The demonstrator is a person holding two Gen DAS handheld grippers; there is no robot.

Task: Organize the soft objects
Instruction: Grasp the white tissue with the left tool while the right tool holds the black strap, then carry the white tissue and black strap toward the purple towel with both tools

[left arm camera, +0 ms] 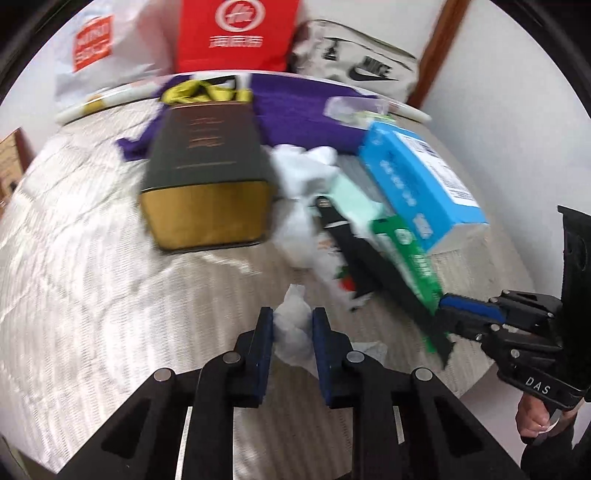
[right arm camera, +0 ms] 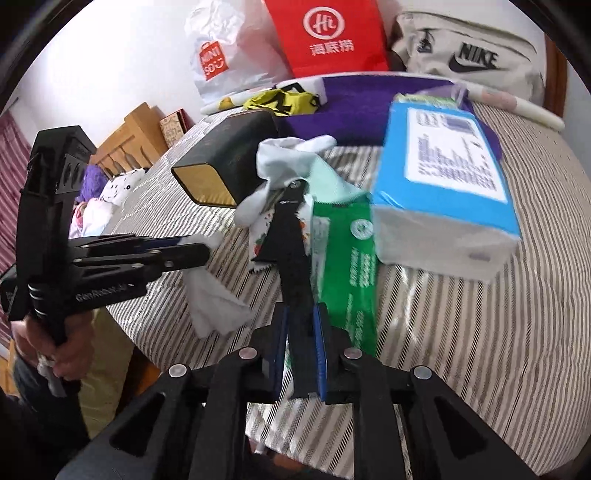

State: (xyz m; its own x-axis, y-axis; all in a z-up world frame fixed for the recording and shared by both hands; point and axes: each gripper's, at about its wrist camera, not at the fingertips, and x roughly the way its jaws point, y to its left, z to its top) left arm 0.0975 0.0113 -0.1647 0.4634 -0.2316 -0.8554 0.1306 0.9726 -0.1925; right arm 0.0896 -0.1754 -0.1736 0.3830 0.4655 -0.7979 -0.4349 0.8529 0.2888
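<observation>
In the left wrist view our left tongs (left arm camera: pixel 292 325) sit at the bottom centre, their blue pads clamped on a crumpled white cloth (left arm camera: pixel 291 326) that bulges up between them above the striped bedspread (left arm camera: pixel 92 295). At the lower right of that frame our right tongs (left arm camera: pixel 448 312) come in from the side, closed on the end of a black strap (left arm camera: pixel 373 258) that runs diagonally up toward the middle of the frame.

In the right wrist view the right tongs (right arm camera: pixel 300 332) are at bottom centre, pinching the black strap (right arm camera: pixel 291 251), which rises away from us to a heap of white socks (right arm camera: pixel 288 158) and a pale green cloth (right arm camera: pixel 328 181). Just right of the strap lies a green packet (right arm camera: pixel 347 266), and beyond it a blue tissue pack (right arm camera: pixel 443 173) rests tilted in the upper right. A dark box with a gold end (right arm camera: pixel 221 162) lies left of the socks. At the left edge the left tongs (right arm camera: pixel 207 245) hold the white cloth (right arm camera: pixel 214 306), which hangs down below them. A purple cloth (right arm camera: pixel 369 107) spreads along the far side of the bed, with a red bag (right arm camera: pixel 325 33) and a grey Nike bag (right arm camera: pixel 472 55) behind it.
</observation>
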